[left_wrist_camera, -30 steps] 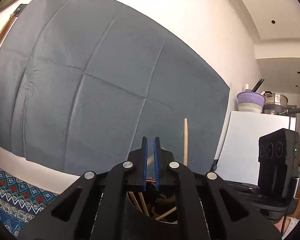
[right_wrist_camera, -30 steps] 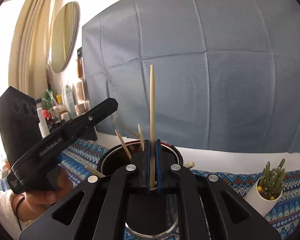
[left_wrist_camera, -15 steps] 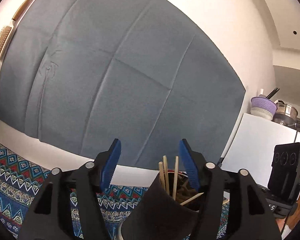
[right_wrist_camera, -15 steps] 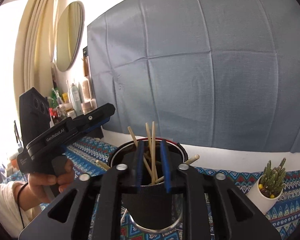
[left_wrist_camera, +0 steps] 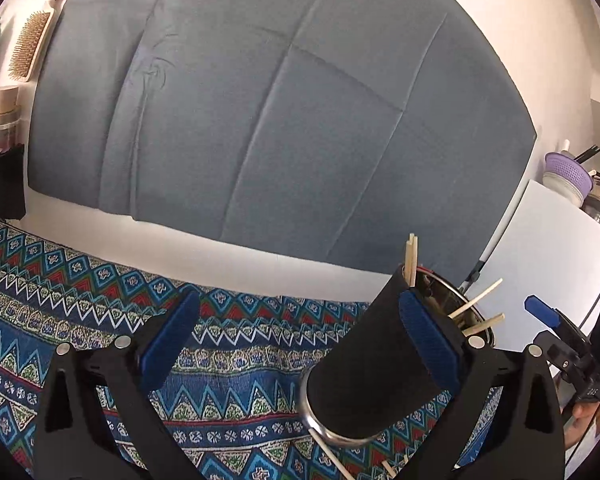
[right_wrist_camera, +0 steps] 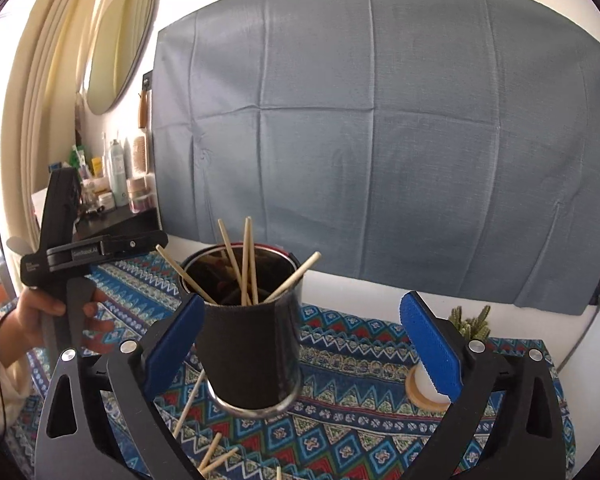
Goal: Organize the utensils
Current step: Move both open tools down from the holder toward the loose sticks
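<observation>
Since both sets of jaws have just been opening, the left gripper [left_wrist_camera: 300, 344] and right gripper [right_wrist_camera: 304, 340] now stand wide and empty, their chopsticks [right_wrist_camera: 246, 260] dropped into the cup [right_wrist_camera: 252, 344] at lower centre; loose sticks [right_wrist_camera: 216, 456] remain on the cloth [right_wrist_camera: 340, 420].

The left gripper [left_wrist_camera: 300, 332] has just been opening – its jaws gape wide, nothing pressed between them. The black cup [left_wrist_camera: 374, 364] of chopsticks [left_wrist_camera: 411, 254] stands on the patterned cloth [left_wrist_camera: 100, 300], just beside the right pad [left_wrist_camera: 428, 344] – more chopsticks lie at the cup's base
</observation>
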Available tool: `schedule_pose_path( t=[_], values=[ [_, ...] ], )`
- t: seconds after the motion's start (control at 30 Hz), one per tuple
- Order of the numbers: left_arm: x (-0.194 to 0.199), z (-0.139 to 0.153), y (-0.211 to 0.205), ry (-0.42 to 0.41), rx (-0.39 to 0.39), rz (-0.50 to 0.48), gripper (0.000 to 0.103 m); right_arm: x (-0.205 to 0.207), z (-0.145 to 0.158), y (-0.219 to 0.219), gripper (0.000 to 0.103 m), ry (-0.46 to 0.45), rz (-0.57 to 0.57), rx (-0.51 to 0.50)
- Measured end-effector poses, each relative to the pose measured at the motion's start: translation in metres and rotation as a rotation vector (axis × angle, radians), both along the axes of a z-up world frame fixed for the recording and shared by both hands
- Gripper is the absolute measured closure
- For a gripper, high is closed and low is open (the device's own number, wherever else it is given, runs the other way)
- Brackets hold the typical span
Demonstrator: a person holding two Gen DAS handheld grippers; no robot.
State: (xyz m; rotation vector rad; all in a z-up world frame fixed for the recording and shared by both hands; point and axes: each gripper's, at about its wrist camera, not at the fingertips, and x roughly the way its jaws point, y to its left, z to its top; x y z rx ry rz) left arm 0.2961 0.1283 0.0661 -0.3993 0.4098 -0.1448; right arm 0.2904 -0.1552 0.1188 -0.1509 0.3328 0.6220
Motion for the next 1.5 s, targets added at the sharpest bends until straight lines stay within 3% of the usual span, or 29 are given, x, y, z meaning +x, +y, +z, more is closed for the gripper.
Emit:
schedule_pose_path(
  t=[0.23, 0.43, 0.6, 0.73, 0.9, 1.0, 1.1, 1.23, 1.33, 1.47, 1.5],
  values=[
    [-0.015, -0.01, -0.028, 0.119, 0.108, -0.076, 0.006, -0.006, -0.017, -0.003, 0.008, 0.054, -0.05, -0.138],
    [-0.028, -0.03, -0.048, 0.246, 0.095, -0.135, 0.006, 0.0, -0.05, -0.004, 0.008, 0.226, -0.115, -0.245],
    [-0.035, -0.053, -0.075, 0.378, 0.215, -0.135, 0.006, -0.003, -0.082, -0.012, 0.008, 0.363, -0.124, -0.294],
    [-0.04, -0.068, -0.093, 0.439, 0.294, -0.155, 0.006, -0.013, -0.1, -0.013, 0.008, 0.384, -0.107, -0.361],
    [-0.042, -0.077, -0.113, 0.468, 0.329, -0.181, 0.006, -0.024, -0.117, -0.013, 0.008, 0.423, -0.074, -0.411],
    [-0.035, -0.085, -0.118, 0.52, 0.342, -0.148, 0.006, -0.028, -0.126, -0.011, 0.008, 0.438, -0.061, -0.438],
    [-0.031, -0.088, -0.114, 0.564, 0.307, -0.084, 0.006, -0.03, -0.133, -0.01, 0.008, 0.446, -0.047, -0.455],
    [-0.027, -0.089, -0.113, 0.598, 0.342, 0.003, 0.006, -0.032, -0.141, -0.01, 0.008, 0.451, -0.034, -0.45],
    [-0.022, -0.098, -0.113, 0.668, 0.329, -0.001, 0.006, -0.03, -0.143, -0.013, 0.008, 0.472, -0.032, -0.424],
    [-0.02, -0.1, -0.117, 0.676, 0.349, 0.008, 0.006, -0.021, -0.148, -0.025, 0.007, 0.555, -0.046, -0.315],
    [-0.019, -0.101, -0.118, 0.679, 0.362, 0.012, 0.006, -0.022, -0.149, -0.026, 0.007, 0.541, -0.05, -0.316]
  ],
)
